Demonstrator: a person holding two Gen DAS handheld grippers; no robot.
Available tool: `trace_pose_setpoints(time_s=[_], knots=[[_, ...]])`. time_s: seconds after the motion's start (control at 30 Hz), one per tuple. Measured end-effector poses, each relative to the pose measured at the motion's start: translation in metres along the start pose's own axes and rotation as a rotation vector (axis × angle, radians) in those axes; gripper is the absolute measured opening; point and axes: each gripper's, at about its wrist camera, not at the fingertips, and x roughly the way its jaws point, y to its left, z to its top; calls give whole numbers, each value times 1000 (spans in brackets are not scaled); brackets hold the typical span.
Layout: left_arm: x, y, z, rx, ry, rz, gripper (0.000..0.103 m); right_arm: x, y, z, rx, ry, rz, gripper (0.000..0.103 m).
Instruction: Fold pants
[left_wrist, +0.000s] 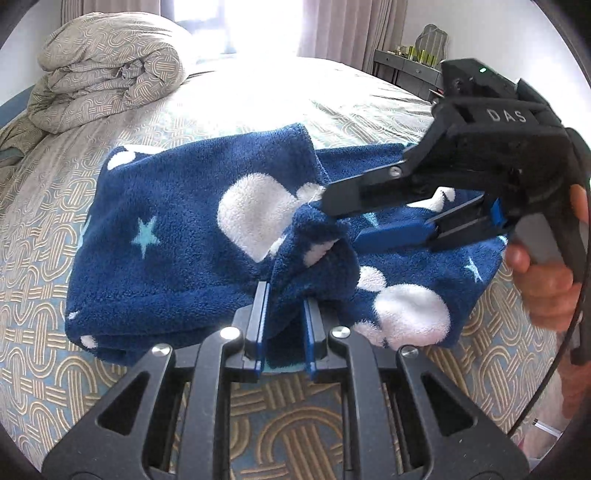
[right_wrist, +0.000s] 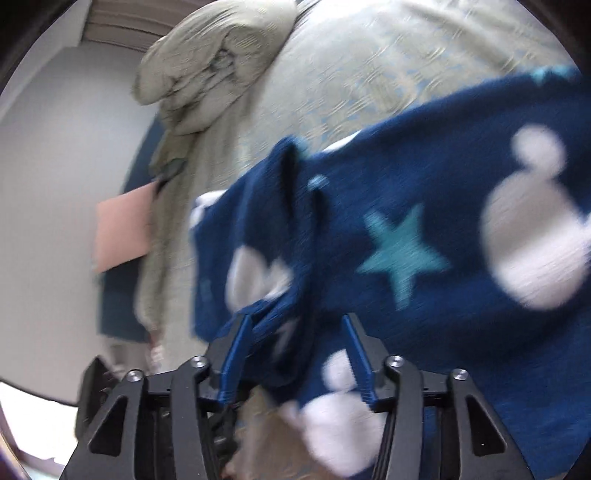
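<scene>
You're mid-fold: the pants (left_wrist: 177, 236) lie on the bed (left_wrist: 258, 99). Your left gripper (left_wrist: 284, 295) pinches the near edge; your right gripper (left_wrist: 334, 216), jaws partly open, straddles a raised fold. Next, lay it flat.

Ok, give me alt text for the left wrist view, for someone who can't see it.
Navy fleece pants with white shapes and teal stars lie partly folded on a patterned bed. The left gripper straddles their near edge; the right gripper reaches in from the right. A rolled duvet sits behind.
</scene>
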Motion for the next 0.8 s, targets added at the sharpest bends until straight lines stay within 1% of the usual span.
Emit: trace_pose_setpoints(time_s=[0.07, 0.1, 0.17, 0.2, 0.27, 0.37, 0.43, 0.53, 0.57, 0.6, 0.63, 0.67, 0.7, 0.73, 0.77, 0.8], knots=[[-2, 1, -1, -5, -1, -2, 17, 12, 0, 1, 24, 30, 38, 71], [-2, 3, -1, -11, 0, -3, 17, 19, 1, 1, 40, 45, 37, 72], [-2, 6, -1, -32, 5, -9, 17, 29, 0, 2, 73, 76, 14, 72], [-1, 8, 0, -40, 7, -14, 17, 31, 0, 1, 85, 85, 16, 72], [0, 11, 0, -54, 10, -27, 17, 34, -2, -1, 97, 100, 45, 73], [3, 10, 2, -38, 14, -20, 17, 43, -2, 3, 125, 118, 69, 74], [2, 8, 1, -26, 11, -15, 17, 46, -6, 6, 149, 108, 74, 74], [-1, 8, -1, -15, 6, -20, 17, 62, -2, 23, 165, 81, 50, 73], [-2, 8, -2, -12, 5, -18, 17, 63, 0, 24, 159, 79, 37, 60], [-4, 10, -3, -8, 4, -8, 18, 63, 3, 26, 148, 65, 9, 43], [-7, 11, -5, -4, 1, 1, 20, 62, 9, 28, 123, 47, -29, 20], [-10, 14, -6, -1, -6, 11, 26, 60, 13, 28, 110, 30, -45, 19], [-14, 17, -8, -1, -15, 24, 37, 55, 19, 28, 85, 0, -54, 19], [-18, 22, -10, -5, -26, 45, 45, 52, 27, 28, 54, -25, -58, 19], [-22, 28, -12, -14, -34, 68, 60, 46, 37, 28, 13, -52, -60, 19], [-27, 34, -14, -28, -42, 95, 67, 41, 43, 27, -12, -62, -59, 19]])
